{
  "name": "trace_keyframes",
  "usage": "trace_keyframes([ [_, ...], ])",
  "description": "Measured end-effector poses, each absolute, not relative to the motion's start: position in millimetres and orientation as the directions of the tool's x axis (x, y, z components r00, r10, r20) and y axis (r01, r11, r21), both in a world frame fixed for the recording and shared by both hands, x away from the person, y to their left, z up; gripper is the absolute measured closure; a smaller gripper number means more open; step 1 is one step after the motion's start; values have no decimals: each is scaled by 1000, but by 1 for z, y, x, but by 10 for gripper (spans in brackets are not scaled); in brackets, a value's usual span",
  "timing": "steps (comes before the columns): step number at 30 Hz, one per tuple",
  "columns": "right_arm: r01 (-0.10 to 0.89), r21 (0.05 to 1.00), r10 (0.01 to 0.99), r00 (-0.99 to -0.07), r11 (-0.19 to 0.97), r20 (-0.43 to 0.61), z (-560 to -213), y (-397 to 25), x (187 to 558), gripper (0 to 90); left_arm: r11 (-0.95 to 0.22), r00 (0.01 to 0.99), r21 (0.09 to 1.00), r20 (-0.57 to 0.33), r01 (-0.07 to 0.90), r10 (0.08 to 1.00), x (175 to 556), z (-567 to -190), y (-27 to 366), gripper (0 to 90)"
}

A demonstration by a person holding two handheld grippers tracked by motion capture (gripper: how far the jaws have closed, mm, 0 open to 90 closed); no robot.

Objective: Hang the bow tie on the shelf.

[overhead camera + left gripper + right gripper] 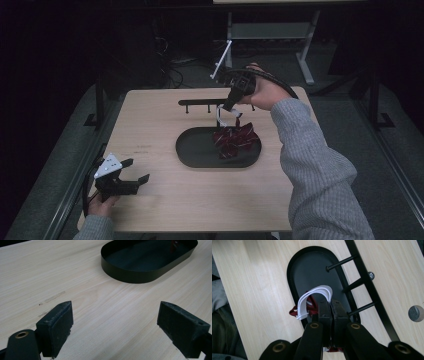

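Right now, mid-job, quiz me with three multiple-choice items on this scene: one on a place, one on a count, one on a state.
1. Where is the dark red-and-white bundle with white straps?
A. over the black oval metal tray
B. by the left gripper
C. on the floor

2. How many pegs show on the black peg rack in the right gripper view?
A. one
B. three
C. six

3. How do the right gripper's jaws stand?
A. wide apart
B. shut on a white strap
C. cannot tell

Answers: A, it hangs at the tray's right end; B, three rods cross the tray rim; B, the pads meet on the strap.
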State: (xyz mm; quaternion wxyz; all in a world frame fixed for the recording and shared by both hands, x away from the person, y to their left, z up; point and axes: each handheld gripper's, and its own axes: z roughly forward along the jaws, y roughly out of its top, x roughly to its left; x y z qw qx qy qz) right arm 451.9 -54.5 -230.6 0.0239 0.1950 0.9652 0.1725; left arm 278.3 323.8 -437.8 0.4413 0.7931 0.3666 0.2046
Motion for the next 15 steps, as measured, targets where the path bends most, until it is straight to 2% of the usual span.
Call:
trace_keyframes([
  [15, 419, 308, 429, -902, 854, 37, -241, -60, 472, 874, -342, 652, 852, 1, 396, 758, 278, -438, 323, 129],
])
